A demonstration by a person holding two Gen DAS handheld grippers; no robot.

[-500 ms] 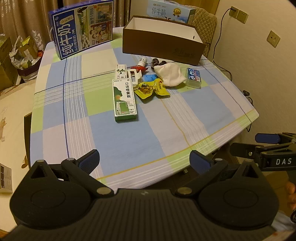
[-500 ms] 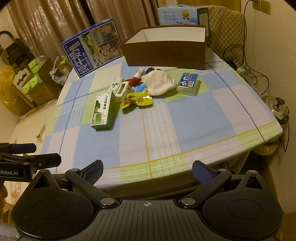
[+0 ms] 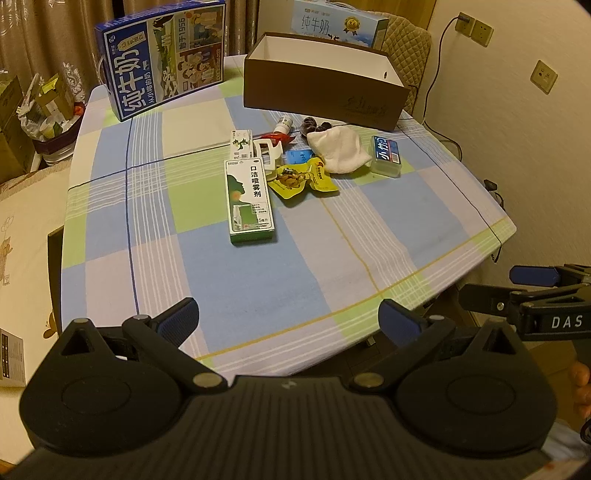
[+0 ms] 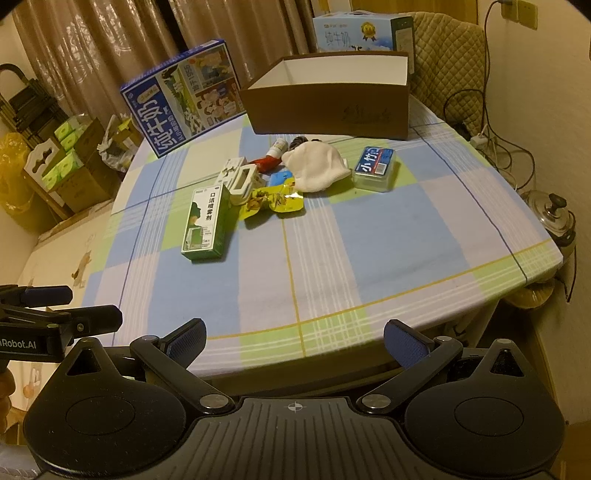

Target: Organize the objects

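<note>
A cluster of small items lies mid-table: a green-and-white spray box (image 3: 250,199) (image 4: 205,221), a yellow snack packet (image 3: 301,178) (image 4: 275,199), a white cloth (image 3: 338,149) (image 4: 316,164), a clear case with a blue label (image 3: 386,156) (image 4: 373,168), a white clip (image 3: 269,151) and a small bottle (image 3: 283,124). An open brown cardboard box (image 3: 325,96) (image 4: 332,103) stands behind them. My left gripper (image 3: 289,322) and right gripper (image 4: 294,338) both hover open and empty at the near table edge, well short of the cluster.
A blue milk carton box (image 3: 162,59) leans at the back left; a pale blue one (image 3: 332,22) sits behind the brown box. The checked tablecloth (image 3: 221,280) ends at a rounded edge. A padded chair (image 4: 447,55), wall cables and a pot (image 4: 552,218) lie to the right.
Both grippers have edged slightly forward and up toward the table; the objects lie as before.
</note>
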